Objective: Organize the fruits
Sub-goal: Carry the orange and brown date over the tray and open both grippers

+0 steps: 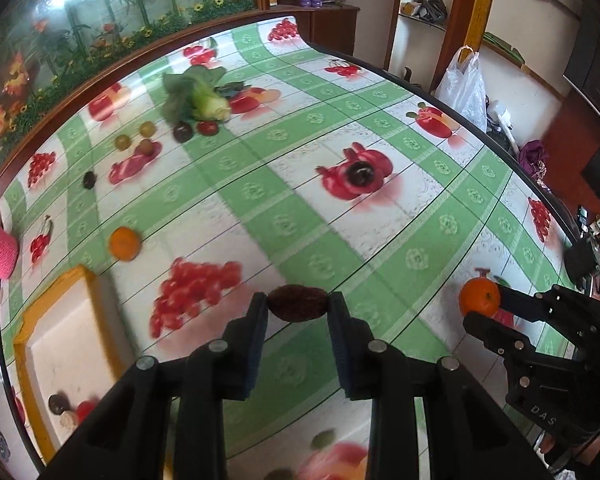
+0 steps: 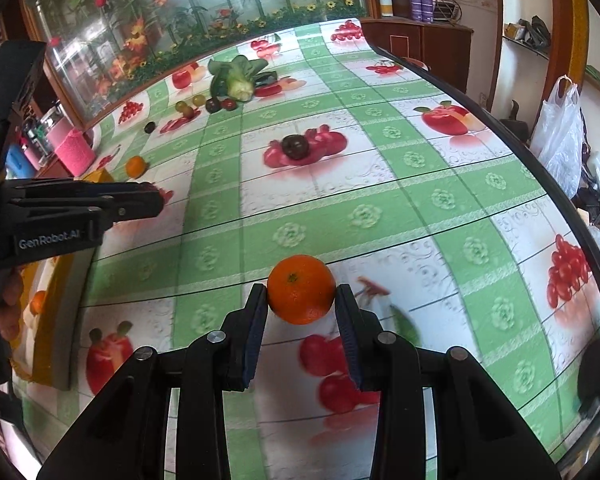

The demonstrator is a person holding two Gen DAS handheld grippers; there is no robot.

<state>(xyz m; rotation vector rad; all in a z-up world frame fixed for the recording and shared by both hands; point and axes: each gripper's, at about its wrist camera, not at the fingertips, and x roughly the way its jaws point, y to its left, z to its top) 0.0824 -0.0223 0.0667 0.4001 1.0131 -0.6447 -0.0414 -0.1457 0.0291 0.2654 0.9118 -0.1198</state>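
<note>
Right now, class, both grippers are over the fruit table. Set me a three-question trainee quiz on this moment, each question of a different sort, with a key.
1. True or false: the left gripper holds a brown date.
2. Multiple choice: what is the right gripper shut on? A) a leafy green B) a tangerine C) a plum
3. Fill in: a second tangerine lies on the table just beyond the yellow-rimmed ____.

Key: 1 true; 2 B; 3 tray
</note>
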